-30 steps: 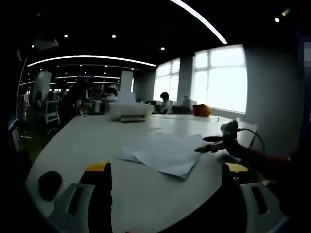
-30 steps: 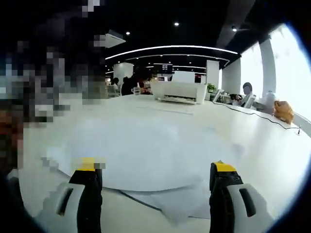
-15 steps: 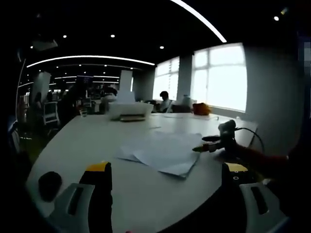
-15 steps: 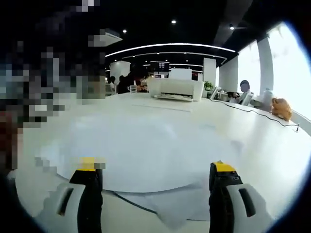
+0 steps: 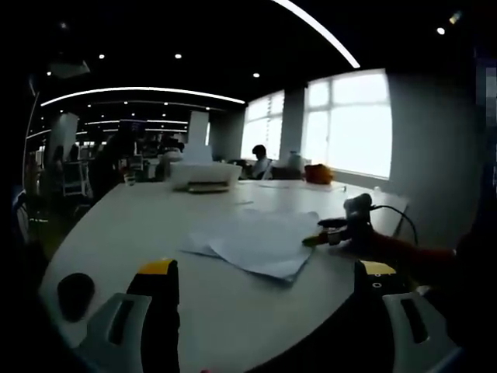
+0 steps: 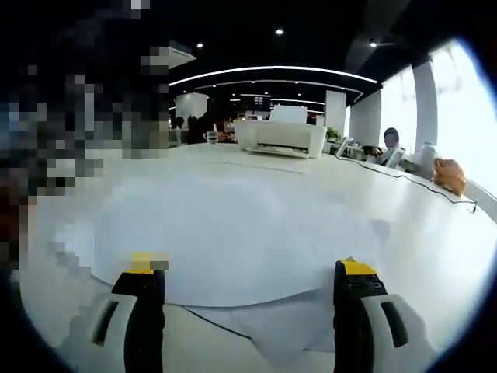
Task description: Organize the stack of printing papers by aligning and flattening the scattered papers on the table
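Note:
Loose white printing papers (image 5: 260, 242) lie fanned out and overlapping on the white table (image 5: 132, 225). My left gripper (image 5: 268, 270) hovers open near the table's front edge, short of the sheets, with nothing between its jaws. My right gripper (image 5: 332, 231) comes in from the right in the left gripper view, its tips at the right edge of the sheets. In the right gripper view the papers (image 6: 241, 237) spread wide just ahead of my open right gripper (image 6: 248, 268), and the nearest sheet's edge lies between the jaws.
A white printer (image 5: 203, 176) (image 6: 279, 138) stands at the table's far end. A dark rounded object (image 5: 74, 294) lies near the front left edge. An orange bag (image 6: 450, 176) and a cable (image 6: 388, 176) sit by the windows, where a person (image 6: 392, 148) is seated.
My right gripper has edged a little left toward the papers' edge. Both views have shifted slightly; the papers themselves lie as before.

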A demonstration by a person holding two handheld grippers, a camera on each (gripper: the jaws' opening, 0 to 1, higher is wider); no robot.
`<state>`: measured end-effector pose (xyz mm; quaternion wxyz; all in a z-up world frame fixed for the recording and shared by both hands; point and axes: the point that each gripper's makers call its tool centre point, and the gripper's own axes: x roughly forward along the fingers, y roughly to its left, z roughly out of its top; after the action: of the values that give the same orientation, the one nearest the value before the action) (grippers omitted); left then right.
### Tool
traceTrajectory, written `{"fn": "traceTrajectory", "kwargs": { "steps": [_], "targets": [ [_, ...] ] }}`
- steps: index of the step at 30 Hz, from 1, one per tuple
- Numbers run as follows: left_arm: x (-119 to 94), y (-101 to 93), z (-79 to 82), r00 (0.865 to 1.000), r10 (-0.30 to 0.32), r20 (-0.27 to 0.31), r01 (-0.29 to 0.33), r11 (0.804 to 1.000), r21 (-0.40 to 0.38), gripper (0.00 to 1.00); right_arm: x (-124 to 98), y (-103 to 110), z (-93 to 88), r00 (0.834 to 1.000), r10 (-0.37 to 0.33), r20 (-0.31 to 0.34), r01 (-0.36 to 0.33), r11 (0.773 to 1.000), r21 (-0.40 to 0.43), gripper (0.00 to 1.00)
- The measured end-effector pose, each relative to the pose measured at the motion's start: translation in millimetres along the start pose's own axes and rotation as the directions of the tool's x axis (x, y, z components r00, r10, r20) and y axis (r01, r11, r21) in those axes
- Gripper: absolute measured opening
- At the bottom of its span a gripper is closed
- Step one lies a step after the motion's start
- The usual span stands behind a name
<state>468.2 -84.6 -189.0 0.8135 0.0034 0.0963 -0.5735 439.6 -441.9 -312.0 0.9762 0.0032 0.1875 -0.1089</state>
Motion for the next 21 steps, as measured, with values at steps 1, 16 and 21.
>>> {"fn": "traceTrajectory", "kwargs": {
  "steps": [1,16,21],
  "targets": [
    [0.3,-0.3,0.1,1.0,-0.001,0.0,0.001,1.0,0.0,0.96,0.3,-0.3,-0.4,1.0,0.004,-0.002,-0.004,1.0,0.005,0.85],
    [-1.0,-5.2,1.7,1.0,-0.01,-0.004,0.01,1.0,0.007,0.96,5.1,-6.6,-2.1,1.0,0.01,0.003,-0.01,0.999,0.031,0.84],
    [1.2,-4.9,2.7,1.0,-0.012,-0.01,0.012,1.0,0.008,0.96,5.1,-6.8,-2.5,1.0,0.01,0.006,-0.01,0.999,0.032,0.84]
  ]
}}
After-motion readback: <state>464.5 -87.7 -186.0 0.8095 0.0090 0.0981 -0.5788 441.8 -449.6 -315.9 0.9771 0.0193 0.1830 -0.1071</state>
